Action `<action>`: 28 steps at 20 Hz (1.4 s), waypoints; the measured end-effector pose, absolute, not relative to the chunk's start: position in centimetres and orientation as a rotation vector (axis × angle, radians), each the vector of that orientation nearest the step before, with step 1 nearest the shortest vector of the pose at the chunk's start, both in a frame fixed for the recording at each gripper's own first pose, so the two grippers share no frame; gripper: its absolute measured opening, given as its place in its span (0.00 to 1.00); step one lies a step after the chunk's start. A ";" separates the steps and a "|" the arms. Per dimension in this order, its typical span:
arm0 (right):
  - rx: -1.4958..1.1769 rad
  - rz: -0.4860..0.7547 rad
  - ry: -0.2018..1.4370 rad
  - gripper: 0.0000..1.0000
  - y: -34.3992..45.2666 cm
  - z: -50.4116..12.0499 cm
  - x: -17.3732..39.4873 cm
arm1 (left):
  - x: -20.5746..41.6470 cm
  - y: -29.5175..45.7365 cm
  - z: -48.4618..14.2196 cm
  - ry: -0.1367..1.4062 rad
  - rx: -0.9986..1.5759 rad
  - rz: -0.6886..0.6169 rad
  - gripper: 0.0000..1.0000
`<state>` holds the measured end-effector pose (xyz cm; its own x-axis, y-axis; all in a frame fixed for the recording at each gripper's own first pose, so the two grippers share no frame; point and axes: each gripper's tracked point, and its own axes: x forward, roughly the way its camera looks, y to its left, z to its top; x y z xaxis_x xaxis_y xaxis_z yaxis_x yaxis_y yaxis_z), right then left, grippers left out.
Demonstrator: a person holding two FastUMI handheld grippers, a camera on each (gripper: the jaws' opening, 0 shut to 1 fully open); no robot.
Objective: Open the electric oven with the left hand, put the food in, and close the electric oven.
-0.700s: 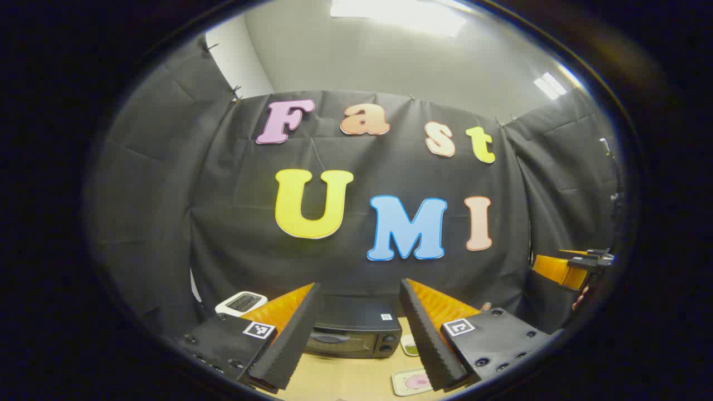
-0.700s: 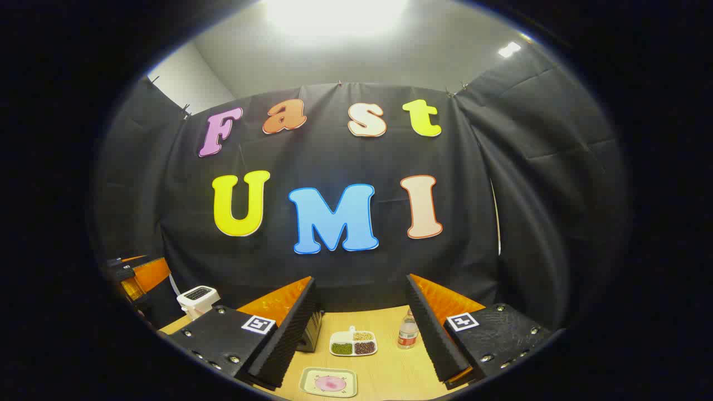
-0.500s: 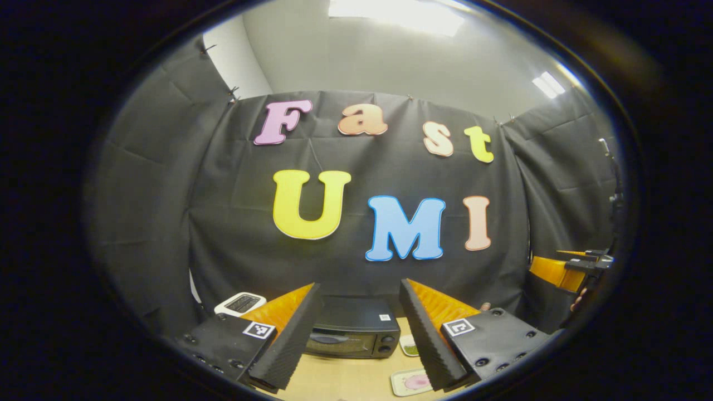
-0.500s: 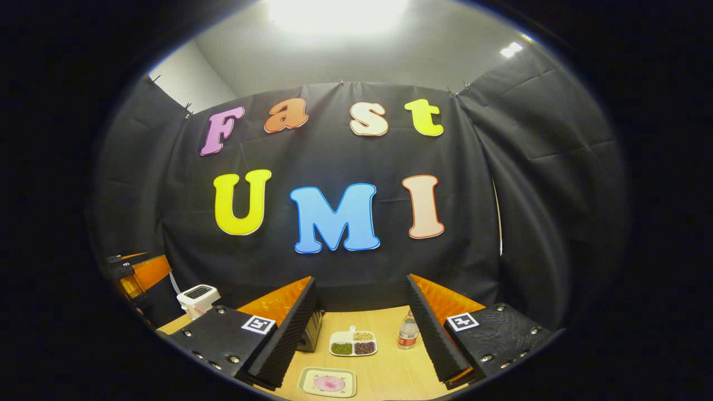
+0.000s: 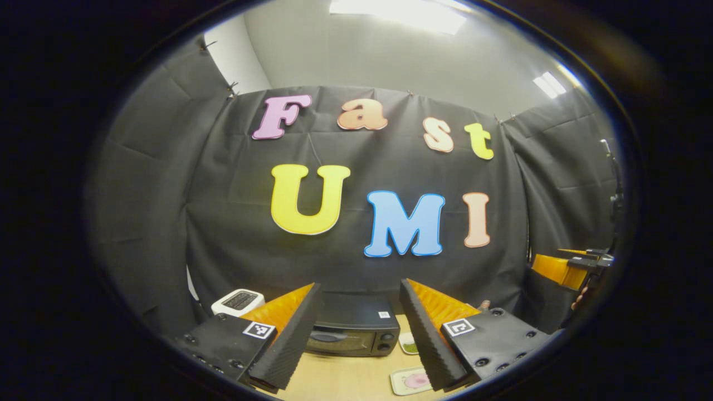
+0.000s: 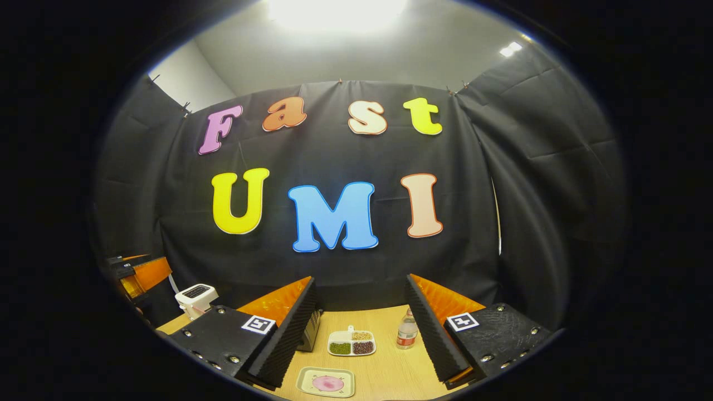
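Both grippers stand with their fingers spread wide and nothing between them. In the left gripper view the left gripper (image 5: 356, 334) hangs above the near edge of the wooden table (image 5: 345, 376), pointing level toward the far wall, and frames one black electric oven (image 5: 353, 331) that sits at the far side of the table with its door shut. Two knobs show on the oven's right end. One white toaster (image 5: 238, 301) stands to the left of the oven. At the far right of that view the right gripper (image 5: 571, 267) juts in, raised well above the table, with part of a hand (image 5: 579, 298) beneath it.

In the right gripper view the right gripper (image 6: 359, 334) also points level toward the far wall. Between its fingers lie one small tray (image 6: 326, 382) holding one pink piece of food (image 6: 327, 383), nearest; one divided dish (image 6: 351, 343) with three fillings, farther off; and one bottle (image 6: 407, 332) upright to the right of the dish. A corner of the oven peeks from behind its left finger.
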<state>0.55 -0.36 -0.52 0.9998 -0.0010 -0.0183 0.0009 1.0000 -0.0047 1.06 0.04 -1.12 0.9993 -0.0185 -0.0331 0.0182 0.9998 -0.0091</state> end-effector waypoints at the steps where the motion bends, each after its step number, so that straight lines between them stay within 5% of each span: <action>1: -0.005 -0.001 0.021 0.96 -0.3 -0.6 0.6 | 1.3 0.1 -1.2 0.036 -0.012 -0.018 0.94; 12: -0.013 -0.013 0.055 0.96 -0.2 -2.1 2.1 | 5.6 1.5 -8.1 0.190 -0.051 -0.049 0.97; 28: -0.076 -0.081 0.192 0.96 0.2 -7.4 3.9 | 19.9 7.5 -24.5 0.495 -0.009 -0.049 0.97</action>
<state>3.88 0.19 -7.37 0.9783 -0.0875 -0.1877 0.0729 0.9938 -0.0835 19.91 7.46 -24.52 0.8787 -0.0491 -0.4748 0.0447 0.9988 -0.0206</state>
